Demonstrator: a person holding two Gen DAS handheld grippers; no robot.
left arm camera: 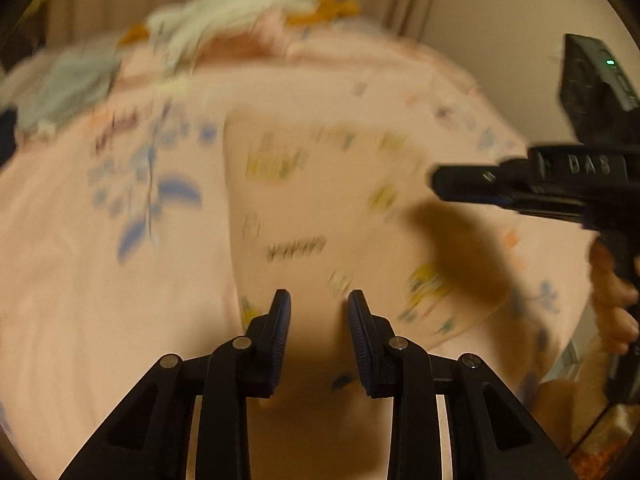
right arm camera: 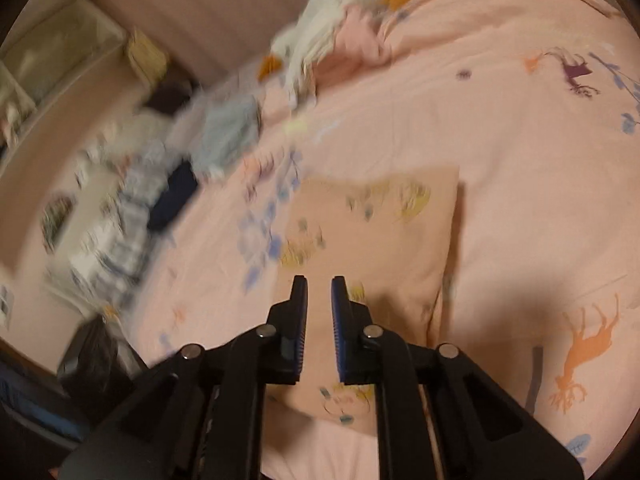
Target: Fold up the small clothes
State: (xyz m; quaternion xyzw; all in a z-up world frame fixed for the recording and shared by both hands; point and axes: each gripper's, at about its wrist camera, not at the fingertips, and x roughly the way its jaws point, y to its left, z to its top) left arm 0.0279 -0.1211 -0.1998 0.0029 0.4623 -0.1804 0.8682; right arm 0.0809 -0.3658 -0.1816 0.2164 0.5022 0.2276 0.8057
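On the pink bedspread (right arm camera: 520, 152), near the middle, lay a small peach cloth (right arm camera: 380, 240) printed with yellow figures, already flat and roughly rectangular. Both views were smeared by motion, so its edges and layers were hard to read. The left gripper (left arm camera: 319, 300) hovered over the near edge of the cloth, fingers spread and holding nothing. The right gripper (right arm camera: 319, 284) hung above the same near part, its fingers only a little apart and also empty; from the left view it reached in from the right side. A loose pile of clothes (right arm camera: 132, 200) sat far to the left, and a white and orange heap (right arm camera: 344, 4) lay at the far end. With cloth and bedspread so close in colour, a pinch could catch the bedspread too, or take only the top layer and undo the fold.
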